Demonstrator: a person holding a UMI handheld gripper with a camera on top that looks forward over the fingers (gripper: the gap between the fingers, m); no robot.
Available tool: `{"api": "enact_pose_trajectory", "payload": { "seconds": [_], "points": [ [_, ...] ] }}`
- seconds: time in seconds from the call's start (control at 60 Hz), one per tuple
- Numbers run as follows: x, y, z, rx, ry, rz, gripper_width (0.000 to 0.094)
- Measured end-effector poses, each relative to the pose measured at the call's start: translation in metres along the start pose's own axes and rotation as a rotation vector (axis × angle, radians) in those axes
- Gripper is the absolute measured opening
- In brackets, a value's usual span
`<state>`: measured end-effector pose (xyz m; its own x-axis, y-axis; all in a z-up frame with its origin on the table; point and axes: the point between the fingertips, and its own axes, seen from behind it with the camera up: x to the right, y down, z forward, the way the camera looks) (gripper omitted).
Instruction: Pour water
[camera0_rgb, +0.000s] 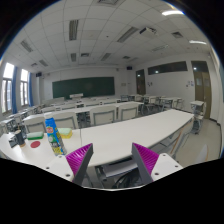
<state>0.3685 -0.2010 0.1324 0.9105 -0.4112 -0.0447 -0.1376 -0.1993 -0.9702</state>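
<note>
Filling most of the view is a classroom with a panelled ceiling (105, 25) carrying long light strips, a dark chalkboard (83, 87) on the far wall and windows (10, 88) along one side. Rows of white desks (120, 110) run back toward that wall. Nearest is a long white table (125, 138), crossing just ahead of the fingers. On it, off to one side of the gripper (113, 163), stands an upright blue can or bottle (54, 136), with a few small items beyond it, among them a red disc (36, 145); these are too small to identify. Spread well apart, the gripper's two fingers hold nothing, and their purple pads (80, 157) frame only bare tabletop and the floor below its edge.
</note>
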Motion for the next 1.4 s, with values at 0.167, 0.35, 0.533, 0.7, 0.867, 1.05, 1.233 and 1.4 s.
{"api": "enact_pose_trajectory", "payload": {
  "seconds": [0.167,0.35,0.533,0.7,0.867,1.05,1.233,1.4],
  "points": [
    [-0.053,-0.001,0.004,0.006,-0.069,-0.040,0.0833],
    [-0.134,-0.003,0.021,0.024,-0.207,-0.050,0.0833],
    [-0.223,0.018,0.064,-0.003,-0.350,-0.048,0.0833],
    [-0.267,0.026,0.114,0.015,-0.365,-0.049,0.0831],
    [-0.295,0.038,0.157,0.018,-0.326,-0.060,0.0775],
    [-0.282,0.033,0.165,0.083,-0.223,-0.062,0.0446],
    [-0.294,0.034,0.166,0.080,-0.205,-0.155,0.0369],
    [-0.324,-0.016,0.153,0.151,-0.135,-0.507,0.0370]
  ]
}}
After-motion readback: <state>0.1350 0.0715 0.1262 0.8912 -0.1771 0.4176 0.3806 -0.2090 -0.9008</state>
